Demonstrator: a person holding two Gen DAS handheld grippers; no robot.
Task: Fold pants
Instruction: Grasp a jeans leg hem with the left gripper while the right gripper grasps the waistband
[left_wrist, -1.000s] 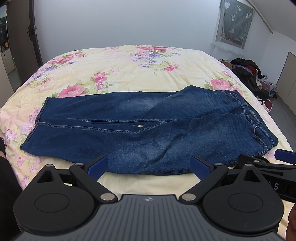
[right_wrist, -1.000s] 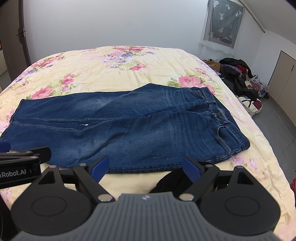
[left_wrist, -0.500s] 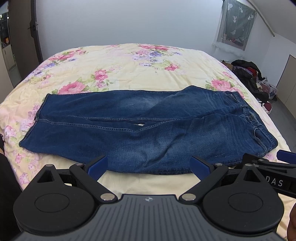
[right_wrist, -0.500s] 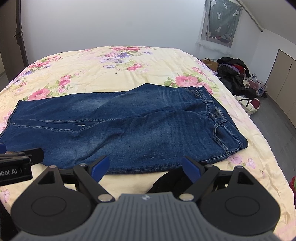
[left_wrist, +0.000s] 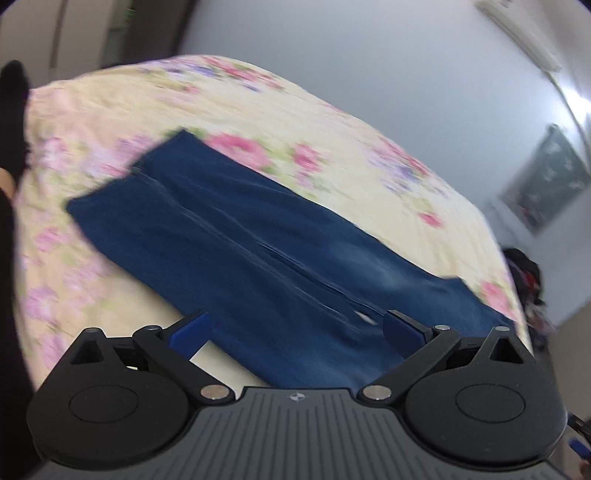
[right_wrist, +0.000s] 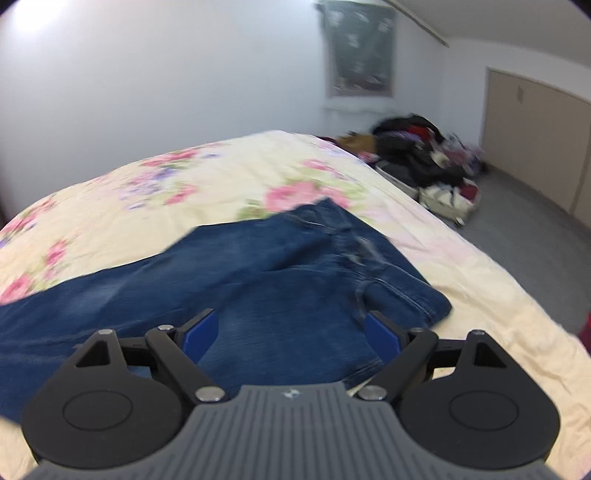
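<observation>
Both views are showing motion blur. The blue jeans (left_wrist: 258, 254) are lying flat on the bed (left_wrist: 110, 110), spread across its floral cover, legs side by side.

Left hand-held gripper (left_wrist: 295, 328): jaws are standing wide, blue fingers (left_wrist: 190, 330) well apart, nothing between them. It is hanging over the near edge of the jeans, about the leg section; the hems are sitting toward the upper left of this view. Contact with the denim cannot be told from the blur.

Right hand-held gripper (right_wrist: 291, 330): jaws are likewise standing wide, blue pads (right_wrist: 384, 334) apart and holding nothing. It is pointing over the seat and waistband end of the jeans (right_wrist: 258, 280); the waistband corner is lying just beyond the right finger, near the bed (right_wrist: 480, 280) edge.

A pile of dark clothes (right_wrist: 421, 158) is sitting on the grey floor (right_wrist: 524, 214) beyond the bed, against the white wall (right_wrist: 184, 74). A dark sleeve (left_wrist: 11, 110) is showing at the left edge of the left wrist view.
</observation>
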